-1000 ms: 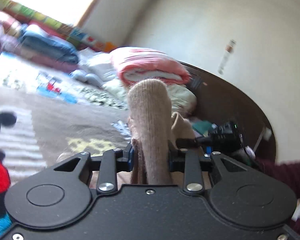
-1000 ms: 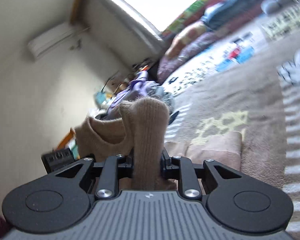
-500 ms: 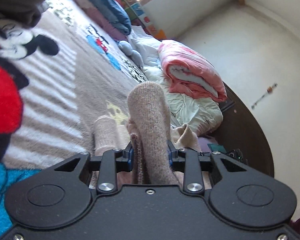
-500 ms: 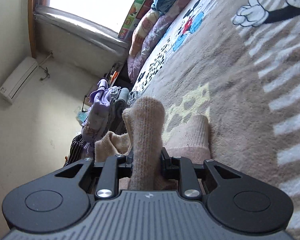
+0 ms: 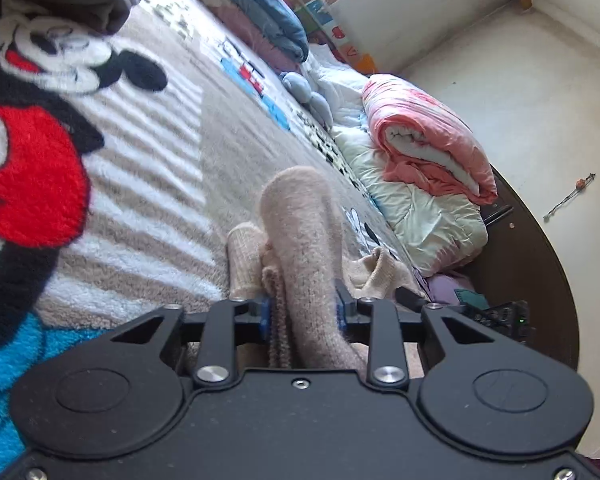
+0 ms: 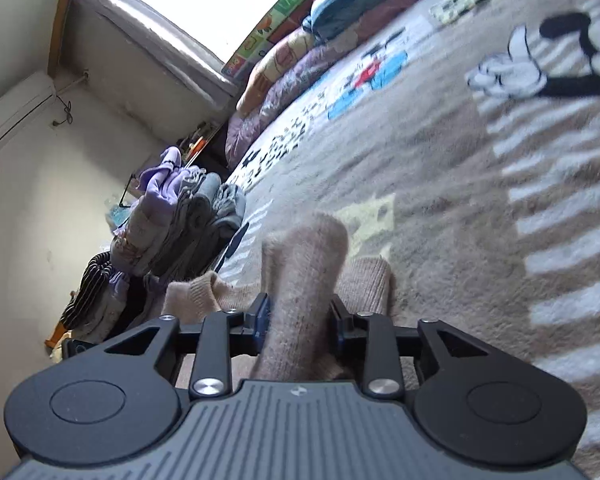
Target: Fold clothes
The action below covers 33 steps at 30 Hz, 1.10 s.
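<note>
Beige knit sock low over the cartoon-print blanket, bunched. Clamped at one end in the left gripper; other end between the right gripper pads, jaws opening (gap showing on one side).

A plush cartoon-mouse blanket covers the bed; the beige knitted garment lies on it, folded quilts piled along its edge.
</note>
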Each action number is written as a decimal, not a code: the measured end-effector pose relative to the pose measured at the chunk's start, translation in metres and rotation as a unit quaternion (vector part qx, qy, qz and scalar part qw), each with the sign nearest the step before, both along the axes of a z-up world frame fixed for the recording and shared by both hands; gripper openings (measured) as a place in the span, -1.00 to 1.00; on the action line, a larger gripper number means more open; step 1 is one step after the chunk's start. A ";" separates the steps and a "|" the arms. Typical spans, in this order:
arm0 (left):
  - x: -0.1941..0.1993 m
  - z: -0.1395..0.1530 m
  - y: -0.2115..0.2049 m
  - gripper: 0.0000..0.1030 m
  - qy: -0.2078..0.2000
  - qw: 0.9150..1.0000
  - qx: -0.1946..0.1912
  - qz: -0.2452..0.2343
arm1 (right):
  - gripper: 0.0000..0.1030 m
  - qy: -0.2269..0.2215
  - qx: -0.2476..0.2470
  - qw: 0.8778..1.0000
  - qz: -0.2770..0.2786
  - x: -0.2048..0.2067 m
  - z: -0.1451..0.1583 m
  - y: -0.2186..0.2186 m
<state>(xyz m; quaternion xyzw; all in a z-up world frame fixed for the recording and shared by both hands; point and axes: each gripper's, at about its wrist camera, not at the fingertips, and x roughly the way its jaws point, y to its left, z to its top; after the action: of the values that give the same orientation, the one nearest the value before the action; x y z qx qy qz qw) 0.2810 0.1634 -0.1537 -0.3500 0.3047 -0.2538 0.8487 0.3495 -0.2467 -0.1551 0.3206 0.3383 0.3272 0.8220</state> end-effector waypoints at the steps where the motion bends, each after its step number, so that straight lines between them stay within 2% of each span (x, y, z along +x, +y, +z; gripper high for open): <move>1: -0.003 0.005 0.000 -0.36 -0.010 1.000 0.013 0.010 | -0.23 -0.009 -0.004 1.000 -0.010 -0.003 0.005 -0.002; 3: -0.012 0.017 0.000 -0.24 -0.034 0.998 0.039 0.032 | -0.22 -0.034 -0.030 0.998 -0.035 -0.011 0.018 -0.007; 4: -0.018 0.024 0.000 -0.11 -0.048 0.996 0.057 0.042 | -0.21 -0.051 -0.050 0.996 -0.047 -0.017 0.026 -0.009; 8: -0.050 0.055 -0.004 -0.10 -0.109 0.983 0.129 0.074 | -0.11 -0.133 -0.104 0.984 -0.052 -0.058 0.059 -0.006; 10: -0.072 0.069 -0.016 -0.10 -0.143 0.974 0.170 0.054 | -0.09 -0.182 -0.141 0.973 -0.031 -0.085 0.073 0.005; 12: -0.095 0.080 -0.033 -0.10 -0.176 0.960 0.215 0.027 | -0.08 -0.222 -0.174 0.959 -0.009 -0.112 0.082 0.019; 16: -0.127 0.074 -0.066 -0.03 -0.203 0.941 0.269 -0.022 | -0.06 -0.282 -0.223 0.933 0.027 -0.157 0.082 0.047; 19: -0.124 0.054 -0.081 0.10 -0.204 0.925 0.318 -0.049 | -0.04 -0.283 -0.235 0.930 0.026 -0.168 0.065 0.056; 23: -0.103 0.029 -0.082 0.29 -0.179 0.926 0.326 -0.059 | 0.02 -0.261 -0.253 0.931 0.027 -0.163 0.037 0.062; 27: -0.091 0.015 -0.079 0.33 -0.169 0.931 0.315 -0.065 | 0.04 -0.244 -0.245 0.938 0.020 -0.156 0.026 0.060; 31: -0.082 0.009 -0.075 0.33 -0.154 0.940 0.294 -0.073 | 0.04 -0.234 -0.257 0.937 0.017 -0.153 0.018 0.065; 33: -0.085 0.010 -0.077 0.33 -0.157 0.939 0.299 -0.072 | 0.04 -0.226 -0.248 0.942 0.018 -0.151 0.017 0.063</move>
<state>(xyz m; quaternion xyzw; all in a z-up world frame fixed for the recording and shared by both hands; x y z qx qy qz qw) 0.1962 0.0860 -0.1441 -0.0130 0.2539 -0.2628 0.9307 0.1985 -0.1838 -0.1386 0.0183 0.2195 0.3115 0.9244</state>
